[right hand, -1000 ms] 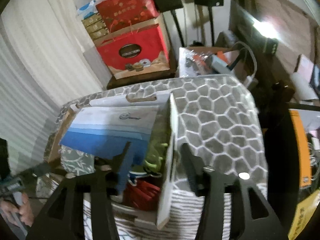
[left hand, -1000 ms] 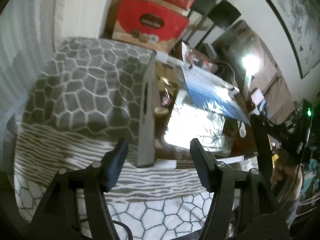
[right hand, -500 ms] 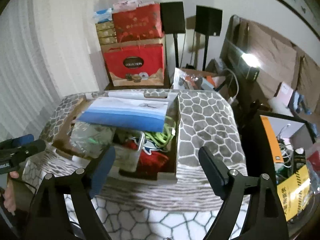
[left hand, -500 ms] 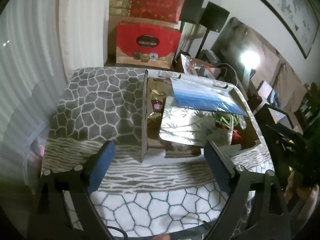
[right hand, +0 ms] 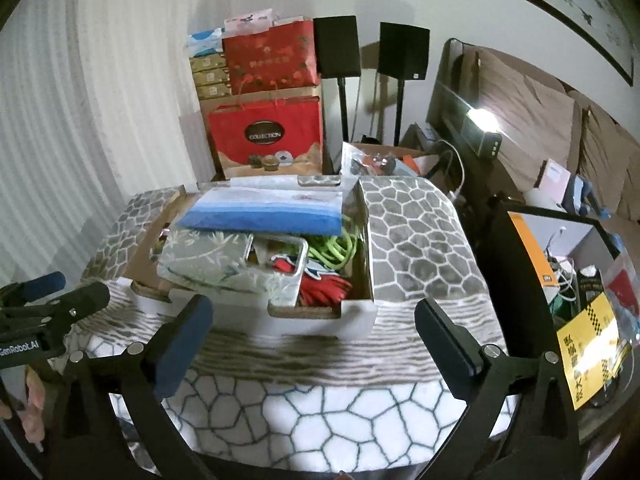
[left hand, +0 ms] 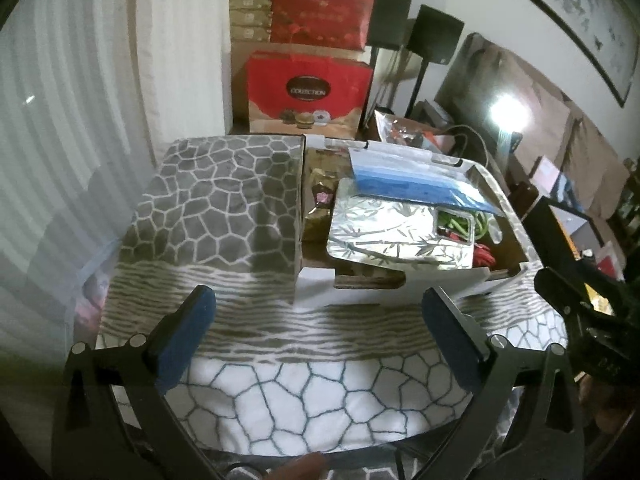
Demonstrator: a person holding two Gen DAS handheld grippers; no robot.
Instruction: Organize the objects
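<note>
An open white cardboard box [left hand: 400, 284] [right hand: 320, 320] sits on a table under a grey-and-white patterned cloth [left hand: 320, 380] [right hand: 320, 400]. In it lie a blue-and-white bag [left hand: 416, 184] [right hand: 268, 212], a silver bamboo-print bag [left hand: 392, 236] [right hand: 212, 260], green cord [right hand: 340, 248] and red items [right hand: 324, 288]. My left gripper [left hand: 318, 324] is open and empty, in front of the box. My right gripper [right hand: 312, 332] is open and empty, also in front of the box.
Red gift bags and stacked boxes [left hand: 308, 92] [right hand: 268, 140] stand behind the table. Two black speakers on stands [right hand: 372, 52] are farther back. A cluttered desk with a lamp [right hand: 484, 124] lies to the right. A curtain [left hand: 60, 120] hangs on the left.
Both grippers have pulled back from the box and risen, and both have opened wide. The box flaps they were at stand free.
</note>
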